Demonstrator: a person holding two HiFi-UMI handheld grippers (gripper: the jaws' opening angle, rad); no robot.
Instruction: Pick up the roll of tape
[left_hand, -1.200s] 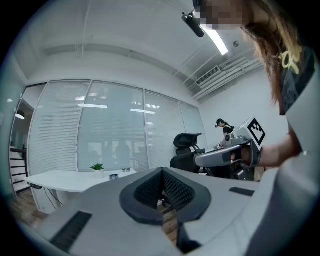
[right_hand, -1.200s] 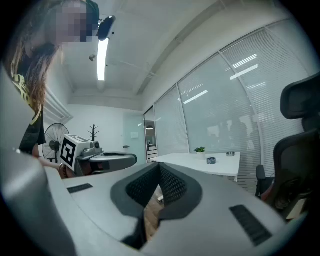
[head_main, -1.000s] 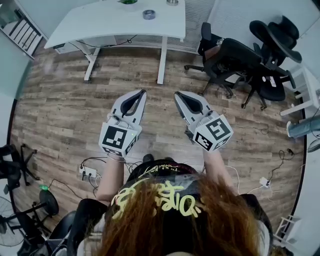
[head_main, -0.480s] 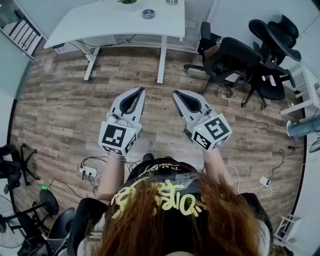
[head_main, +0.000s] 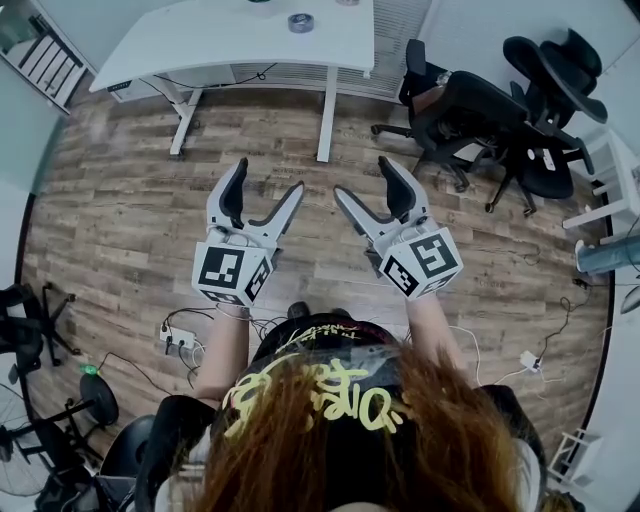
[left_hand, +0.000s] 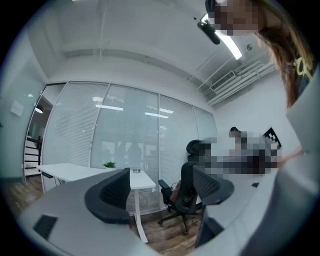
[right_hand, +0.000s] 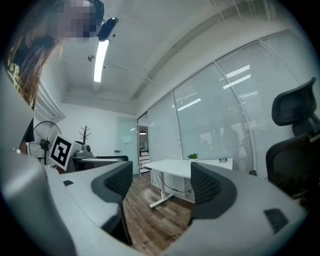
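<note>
The roll of tape (head_main: 301, 22) is a small grey ring lying on the white desk (head_main: 200, 45) at the far side of the room. It also shows as a tiny ring (right_hand: 222, 160) on the desk top in the right gripper view. Both grippers are held level at chest height over the wood floor, well short of the desk. My left gripper (head_main: 268, 178) is open and its jaws have just been opening, with nothing between them. My right gripper (head_main: 363, 178) is likewise open, its jaws just spread, empty. Both point toward the desk.
Black office chairs (head_main: 480, 110) stand to the right of the desk. A small plant (right_hand: 192, 156) sits on the desk near the tape. A power strip with cables (head_main: 175, 343) lies on the floor by the person's feet, and a fan base (head_main: 95, 400) is at the lower left.
Both grippers went from shut to wide open. The left gripper shifted slightly toward the desk; the right stayed where it was.
</note>
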